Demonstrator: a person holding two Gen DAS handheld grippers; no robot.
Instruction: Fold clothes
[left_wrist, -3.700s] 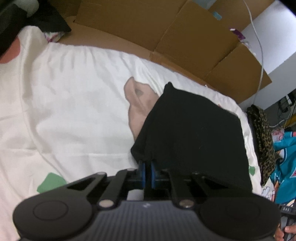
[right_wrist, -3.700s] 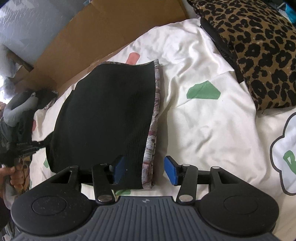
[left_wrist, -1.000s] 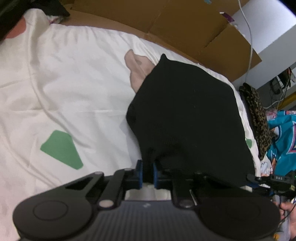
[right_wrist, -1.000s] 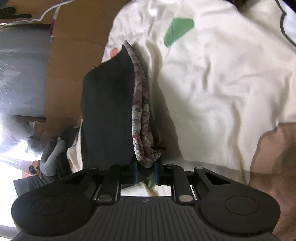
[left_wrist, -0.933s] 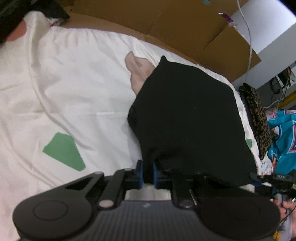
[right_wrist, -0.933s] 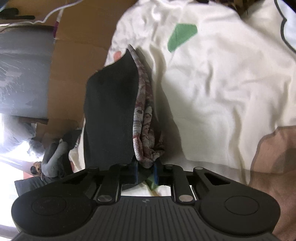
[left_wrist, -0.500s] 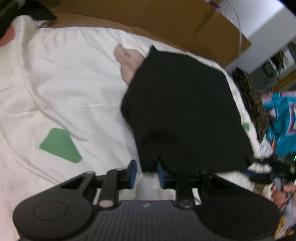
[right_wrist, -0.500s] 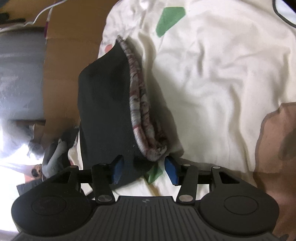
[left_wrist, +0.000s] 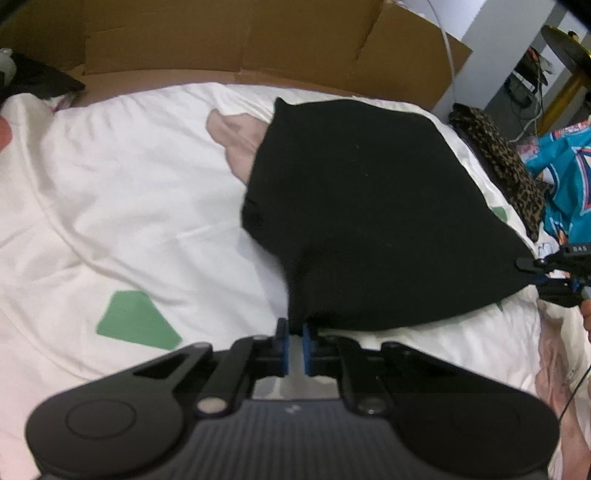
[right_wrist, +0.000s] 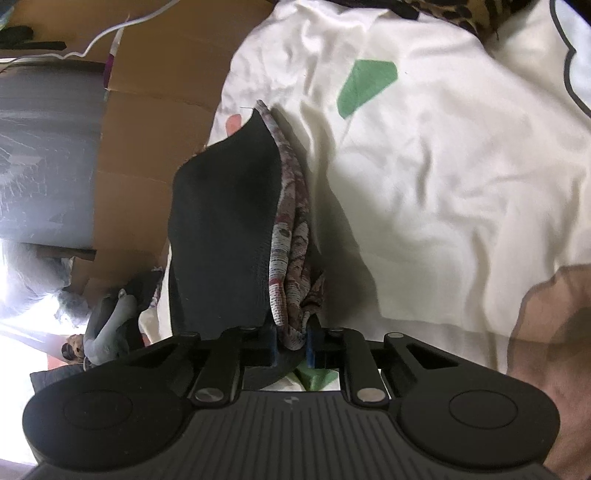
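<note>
A black garment (left_wrist: 369, 221) lies folded on the white printed bed sheet (left_wrist: 110, 184), with its near edge raised a little. My left gripper (left_wrist: 293, 345) is shut on the near left corner of that garment. In the right wrist view the same black garment (right_wrist: 221, 229) shows a grey and red patterned inner layer (right_wrist: 291, 240) along its edge. My right gripper (right_wrist: 291, 343) is shut on that bunched edge. The right gripper (left_wrist: 554, 275) also shows at the garment's far right corner in the left wrist view.
Flattened cardboard (left_wrist: 221, 44) lines the back of the bed. A leopard-print item (left_wrist: 498, 155) and a teal jersey (left_wrist: 565, 177) lie past the garment on the right. Green patches (left_wrist: 136, 321) are printed on the sheet. A white cable (right_wrist: 110, 33) crosses the cardboard.
One second ago both grippers were shut on the garment. Half a second ago both stood open. Now both are shut on its near edge again, and that edge is lifted.
</note>
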